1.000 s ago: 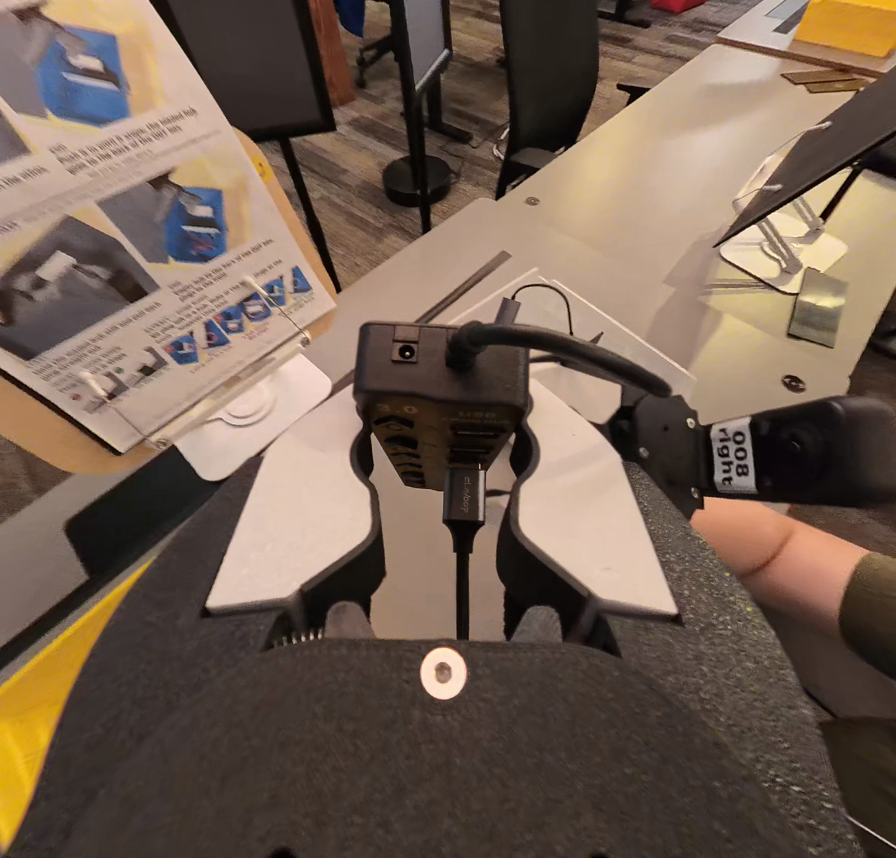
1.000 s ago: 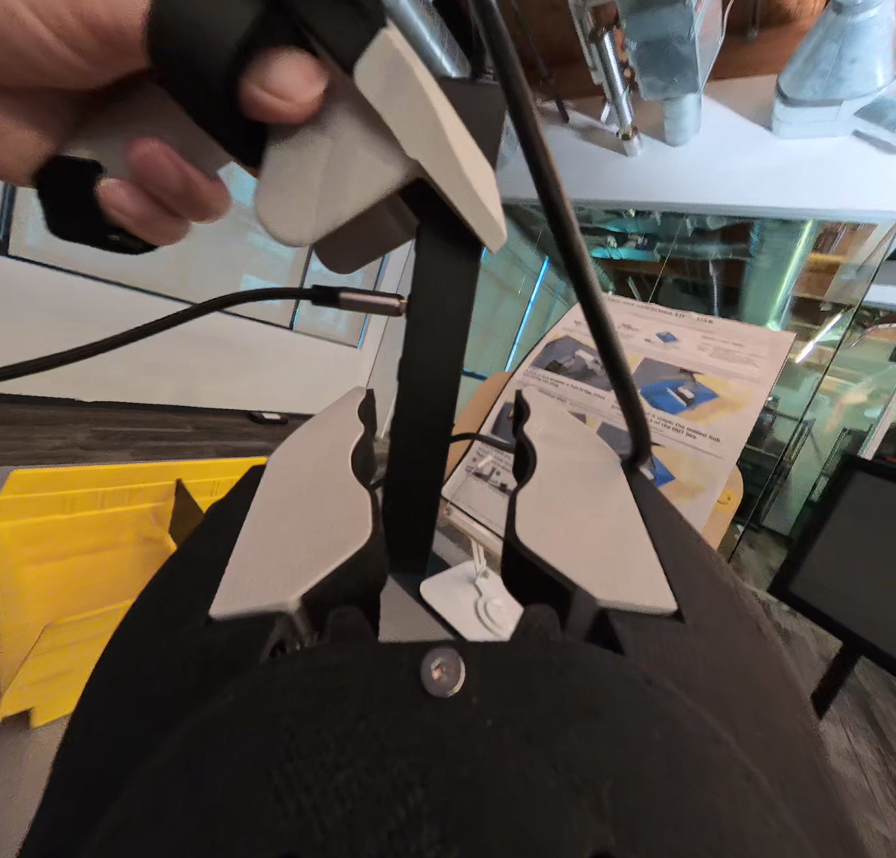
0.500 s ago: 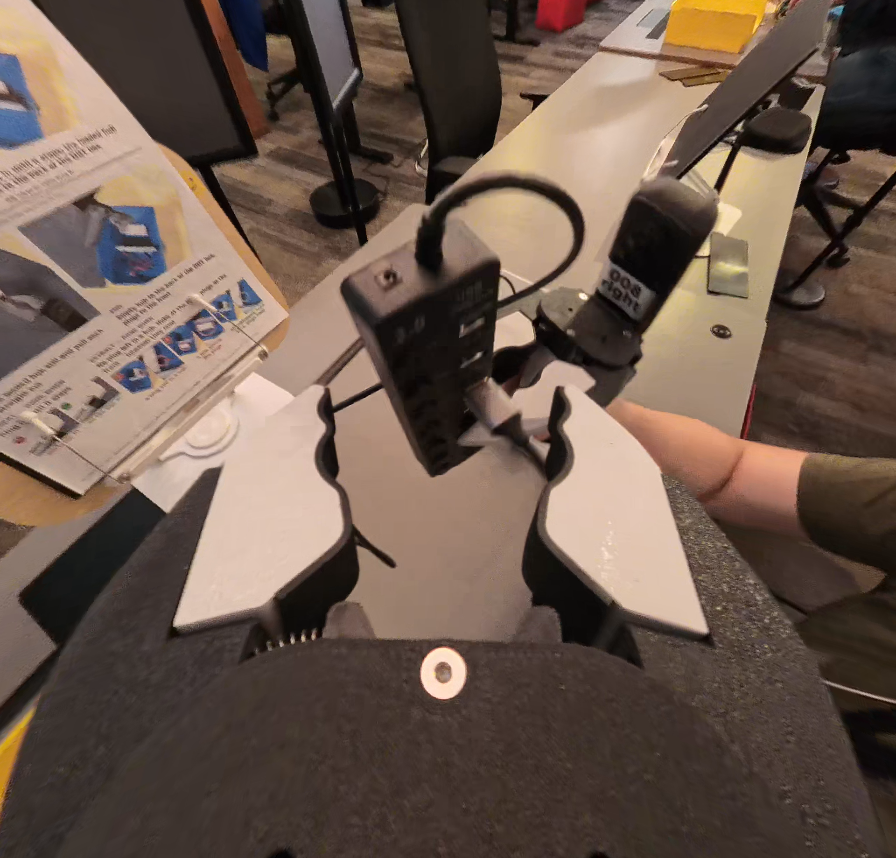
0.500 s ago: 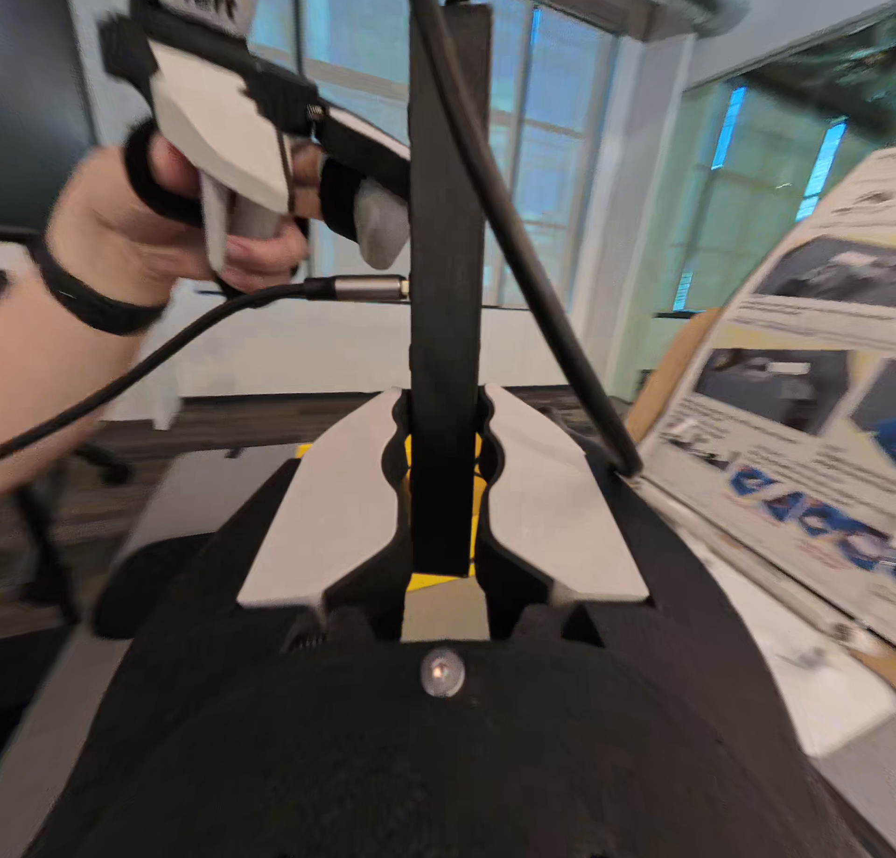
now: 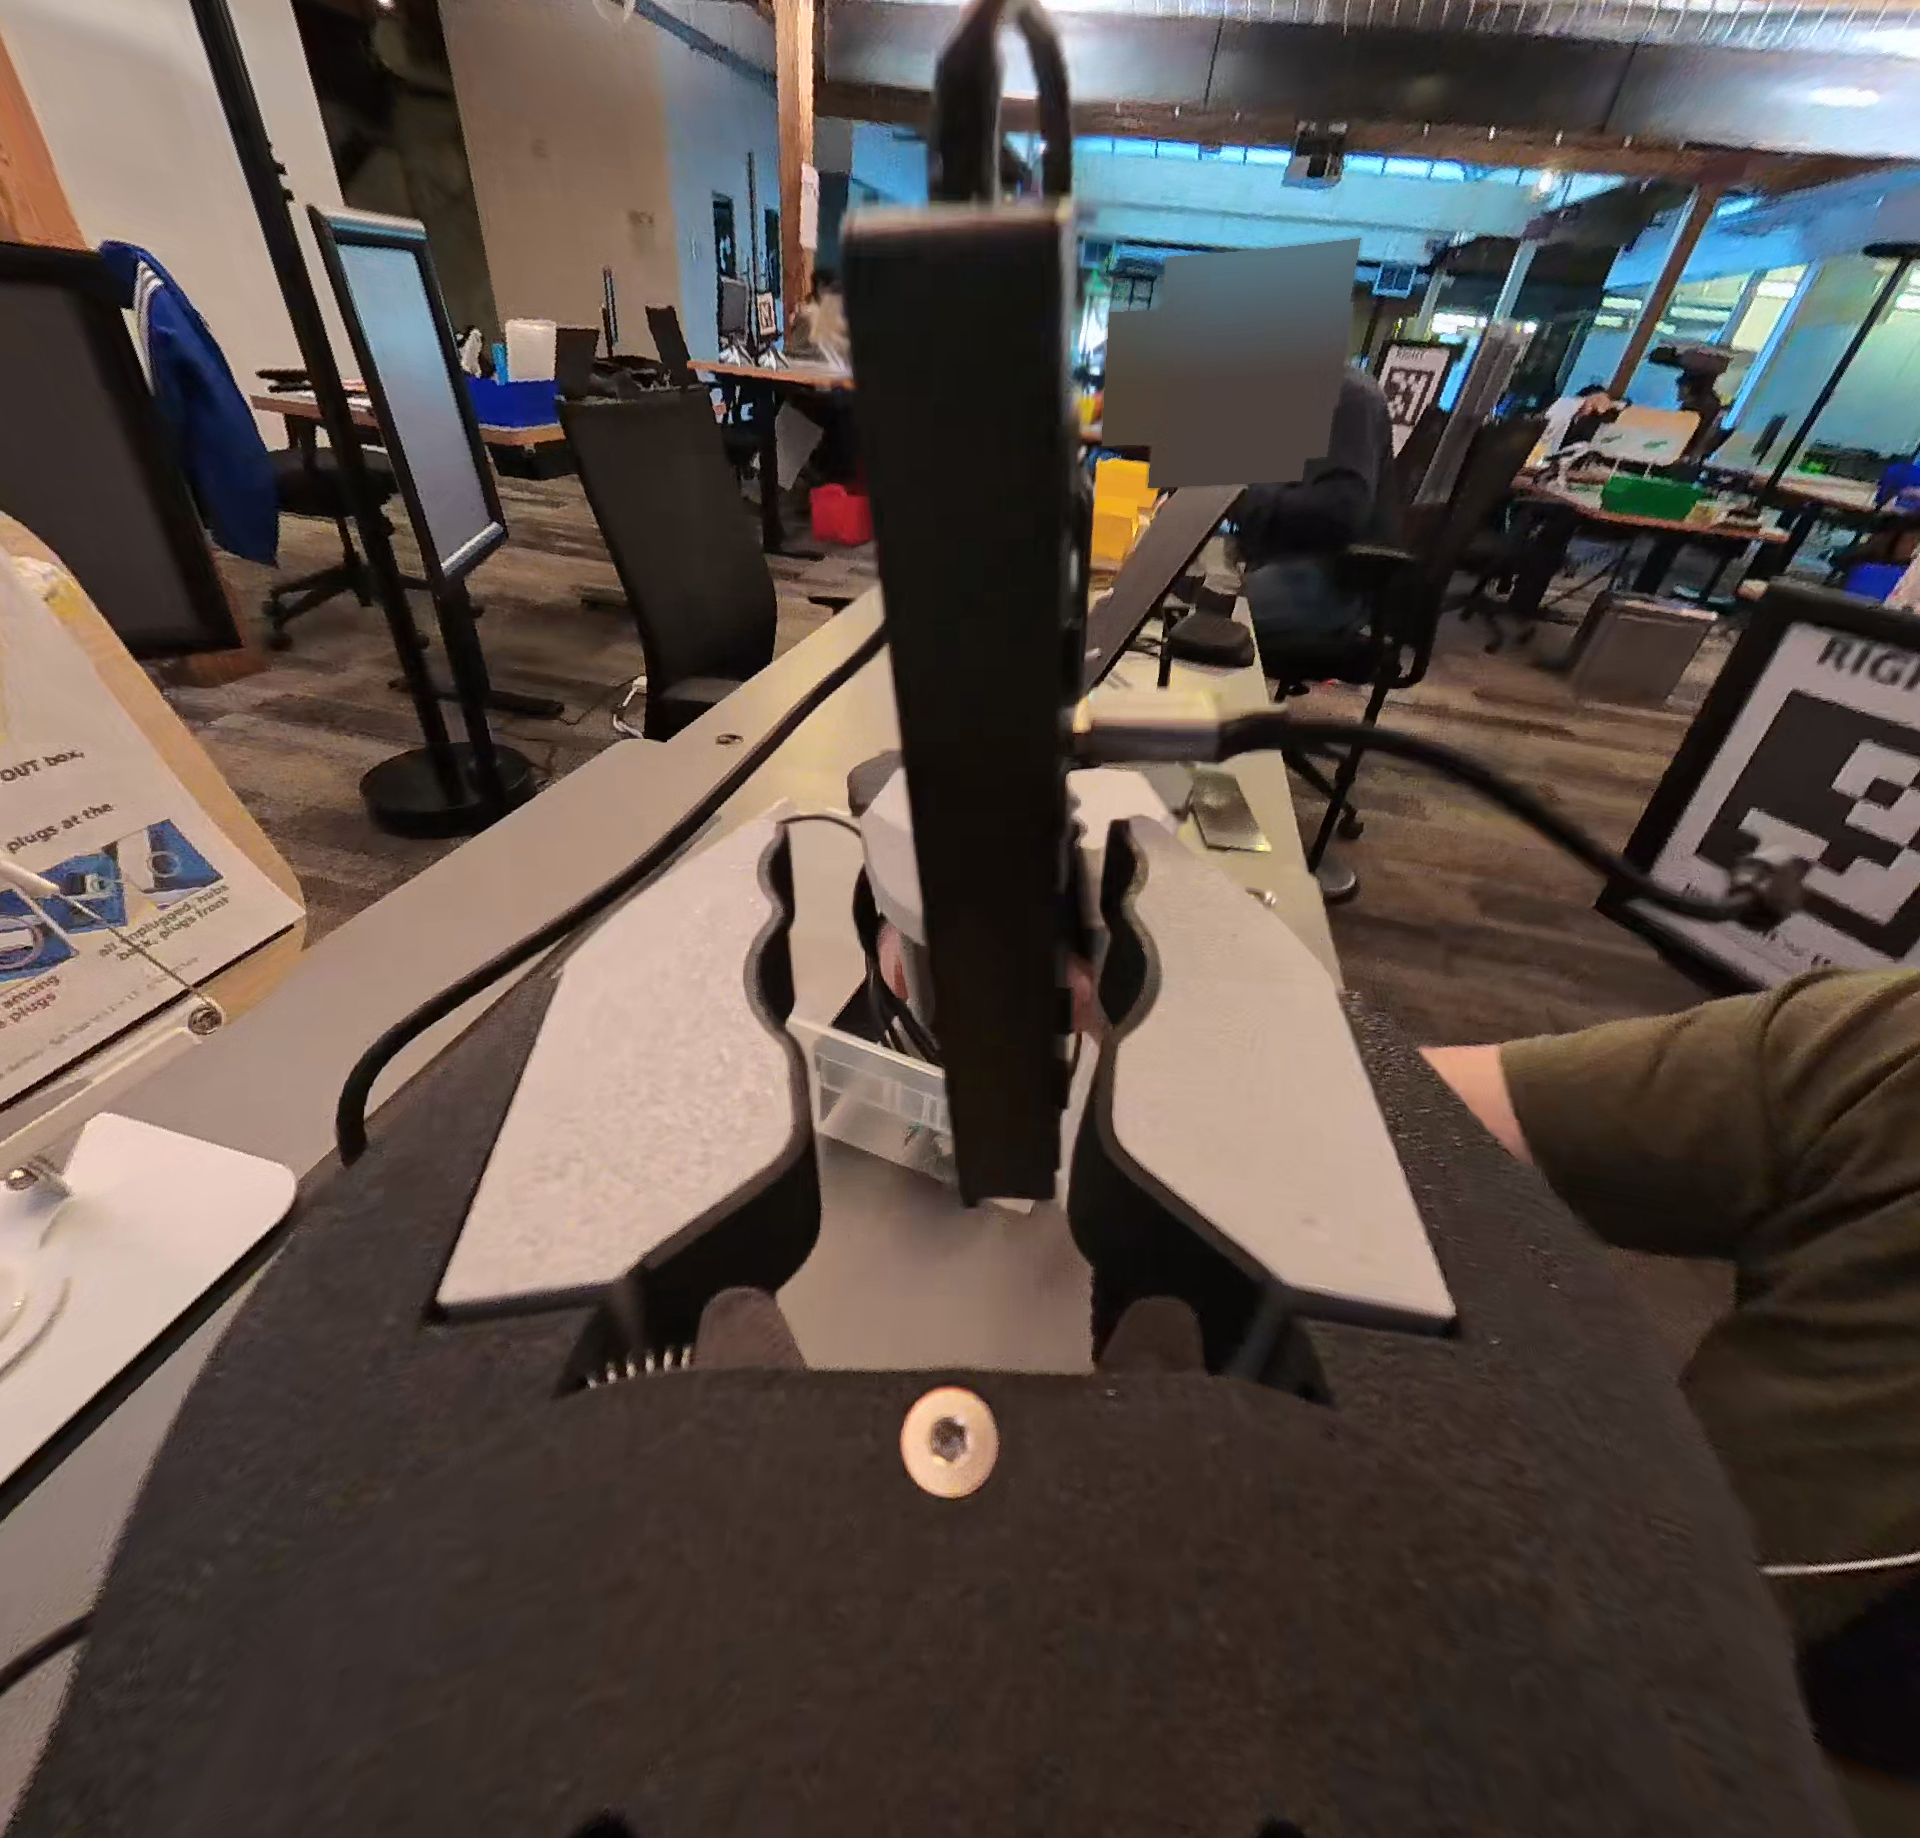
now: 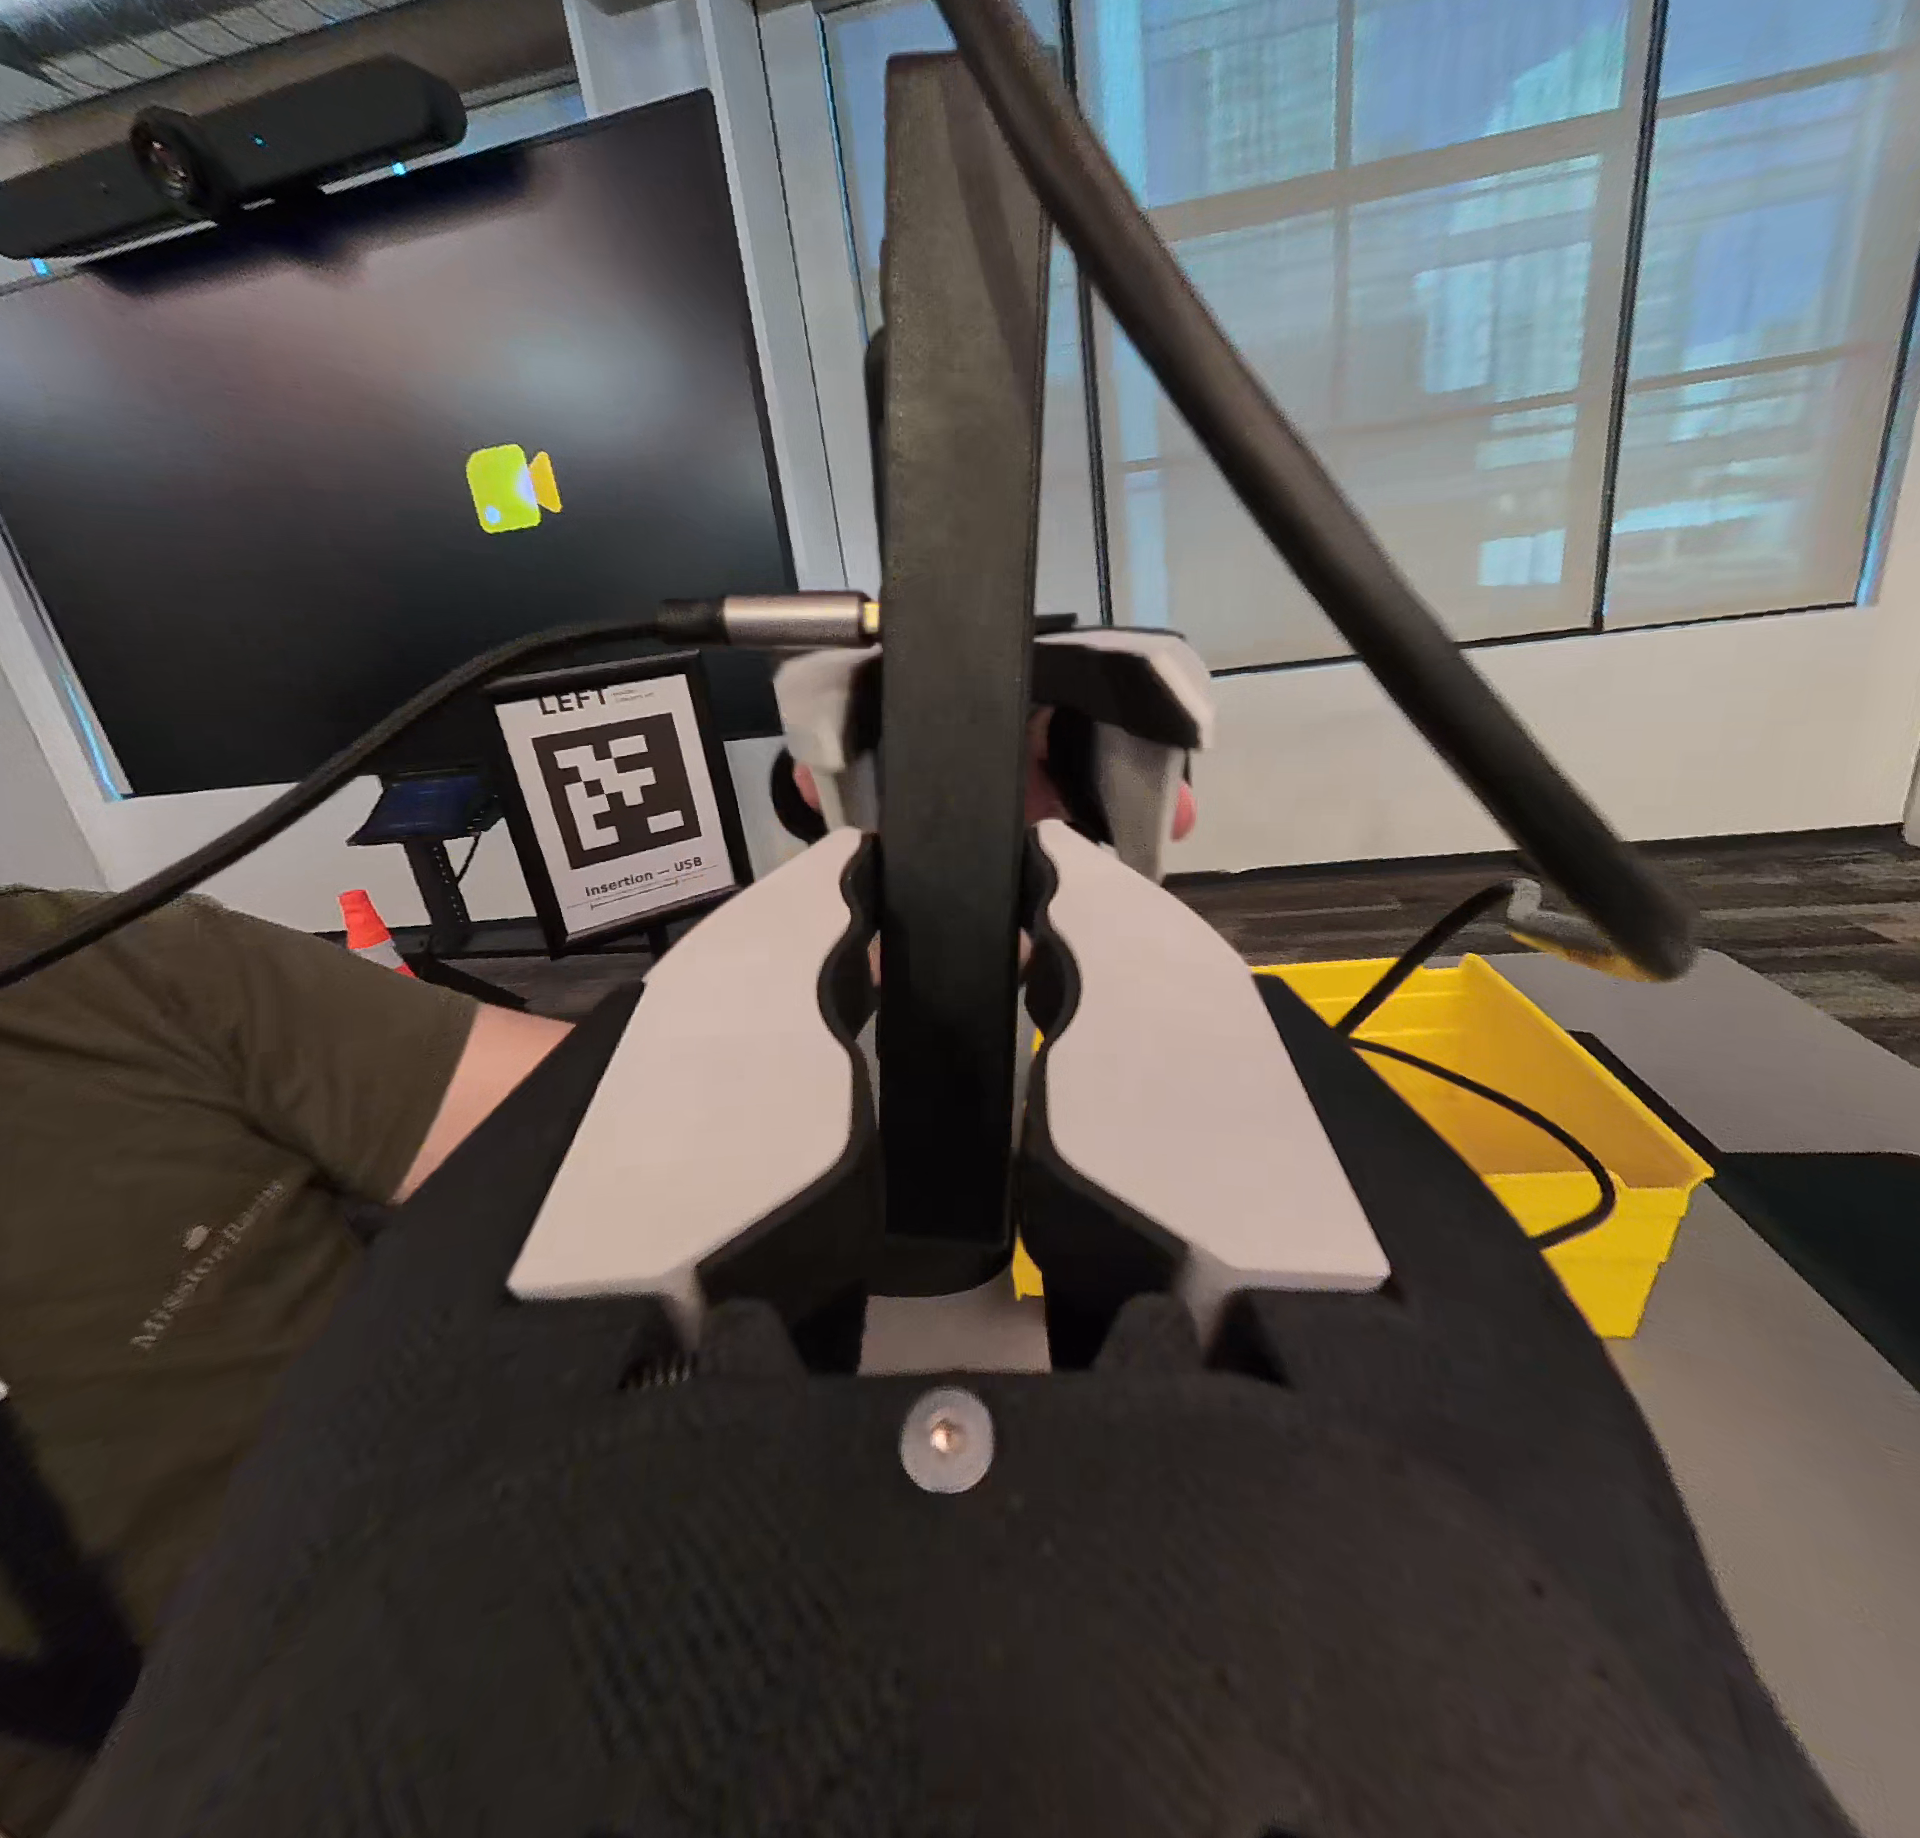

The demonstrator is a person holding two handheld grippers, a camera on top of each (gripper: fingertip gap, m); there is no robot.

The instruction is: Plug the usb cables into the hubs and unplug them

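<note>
Table [image 5: 665,832]: grey top running from near left to far right in the left wrist view; in the right wrist view it lies at the right.
Yellow bin [image 6: 1496,1092]: on the table at the right, beyond the right gripper, with thin black cables lying in it.
Right gripper [image 6: 948,915]: its two white fingers [image 6: 717,1082] are pressed against both sides of the hub, gripping it near its lower end.
Left gripper [image 5: 943,895]: fingers [image 5: 644,1071] spread, with a clear gap on the left between finger and hub; on the right the hub's edge is near the finger, contact cannot be told.
Hub [image 5: 966,645]: black slim bar, held upright off the table, standing edge-on between the fingers in both views; its own thick black lead loops from the top end.
USB cable [image 5: 1382,760]: black, with a silver plug [image 5: 1148,734] seated in the hub's side about halfway up; in the left wrist view it trails right, in the right wrist view left.
</note>
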